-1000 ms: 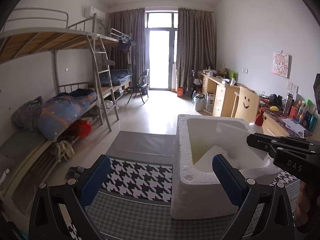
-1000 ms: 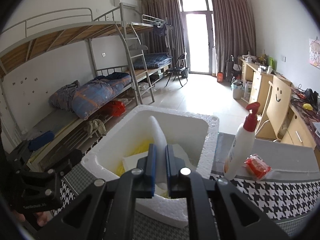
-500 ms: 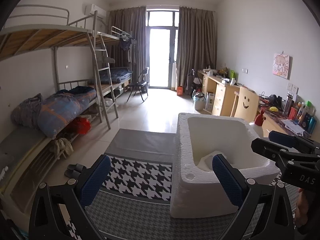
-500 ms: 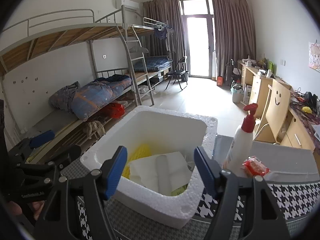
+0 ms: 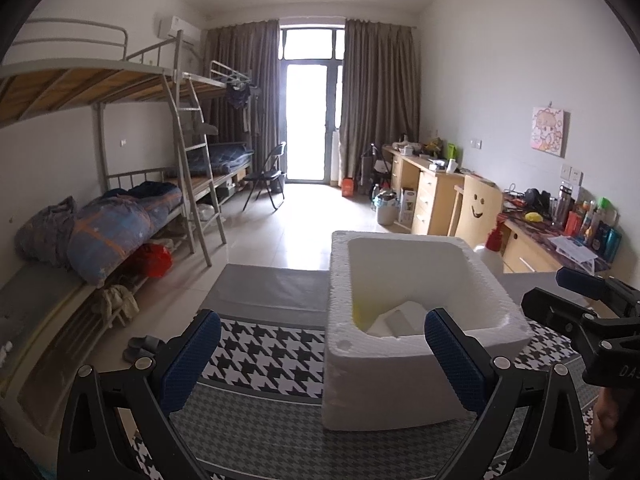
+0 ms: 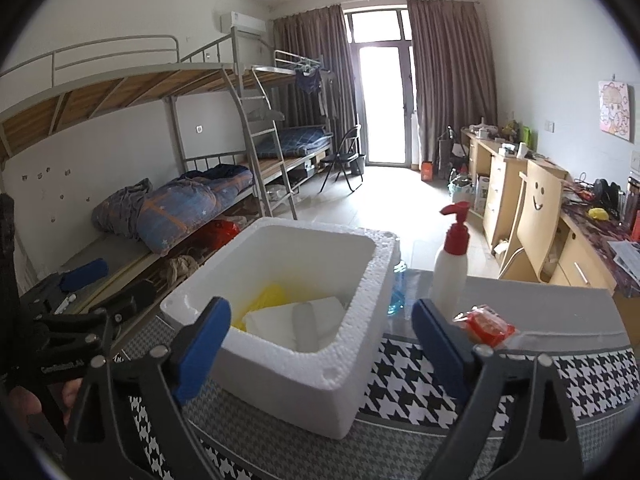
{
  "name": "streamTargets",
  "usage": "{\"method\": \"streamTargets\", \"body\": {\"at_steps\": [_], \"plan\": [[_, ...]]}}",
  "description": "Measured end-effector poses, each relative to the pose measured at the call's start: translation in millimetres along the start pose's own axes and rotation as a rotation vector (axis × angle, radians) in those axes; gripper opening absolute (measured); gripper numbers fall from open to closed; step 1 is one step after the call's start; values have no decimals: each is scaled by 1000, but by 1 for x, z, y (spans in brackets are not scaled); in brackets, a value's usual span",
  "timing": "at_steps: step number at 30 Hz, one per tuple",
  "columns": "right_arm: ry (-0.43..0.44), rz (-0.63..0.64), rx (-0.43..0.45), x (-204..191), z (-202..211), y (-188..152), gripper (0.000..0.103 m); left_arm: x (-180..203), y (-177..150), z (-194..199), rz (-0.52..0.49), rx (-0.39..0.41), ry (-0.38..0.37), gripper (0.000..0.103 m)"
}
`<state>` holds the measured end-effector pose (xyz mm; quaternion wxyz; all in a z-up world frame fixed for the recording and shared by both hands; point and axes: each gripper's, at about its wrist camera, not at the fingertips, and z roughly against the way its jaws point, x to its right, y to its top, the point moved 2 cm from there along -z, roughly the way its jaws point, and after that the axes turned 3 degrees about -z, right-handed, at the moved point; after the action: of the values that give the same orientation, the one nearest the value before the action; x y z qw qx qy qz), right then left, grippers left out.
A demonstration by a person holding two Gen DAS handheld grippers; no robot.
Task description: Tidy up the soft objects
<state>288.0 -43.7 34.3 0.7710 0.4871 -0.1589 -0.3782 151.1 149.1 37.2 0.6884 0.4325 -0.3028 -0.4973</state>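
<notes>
Your left gripper [image 5: 320, 356] gapes wide and empty before the foam box [image 6: 356, 352]. Inside it, white folded cloths [image 6: 296, 320] lie on something yellow. Your right gripper [image 6: 320, 340], its jaws just opened, holds nothing; the pump bottle [image 6: 450, 276] stands right of the box.

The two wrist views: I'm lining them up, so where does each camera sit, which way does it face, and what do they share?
Left wrist: on the left gripper, looking over the foam box down the room; its open jaws and the right gripper show.
Right wrist: on the right gripper, jaws just opened and empty, facing the box, pump bottle and red packet; left gripper shows.
Shared: box, bunks, door.
</notes>
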Motion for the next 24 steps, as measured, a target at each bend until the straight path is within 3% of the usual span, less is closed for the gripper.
{"method": "streamTargets", "body": {"at_steps": [24], "plan": [[-77, -71, 89, 17, 59, -32, 96, 20, -12, 39, -11, 45, -65, 102]]}}
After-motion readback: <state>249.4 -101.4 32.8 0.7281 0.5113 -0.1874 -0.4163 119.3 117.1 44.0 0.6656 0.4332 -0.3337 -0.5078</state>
